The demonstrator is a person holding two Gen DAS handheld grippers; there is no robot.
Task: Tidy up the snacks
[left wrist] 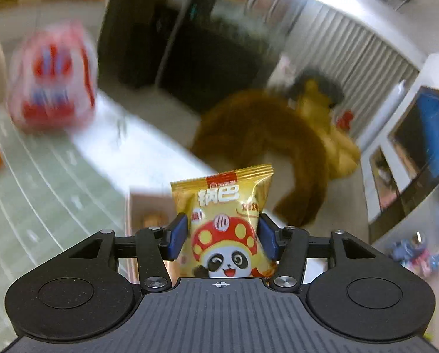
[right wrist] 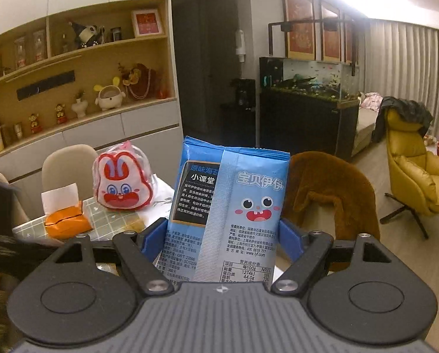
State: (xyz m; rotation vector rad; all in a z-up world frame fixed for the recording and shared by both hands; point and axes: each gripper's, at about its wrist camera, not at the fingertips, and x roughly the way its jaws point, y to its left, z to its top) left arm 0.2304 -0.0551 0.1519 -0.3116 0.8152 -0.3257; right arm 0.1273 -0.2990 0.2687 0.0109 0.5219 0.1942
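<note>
Worktop [right wrist: 107,217] sat lower left of the right wrist view, carrying a rabbit-face pouch [right wrist: 122,184] and an orange tissue pack [right wrist: 66,222]. Right hand-held gripper [right wrist: 223,236] clamped the blue snack packet [right wrist: 234,206] upright at frame centre. Left hand-held gripper [left wrist: 223,234] pinched the yellow panda snack packet [left wrist: 224,223] between its blue pads, centre-bottom, background blurred.
</note>
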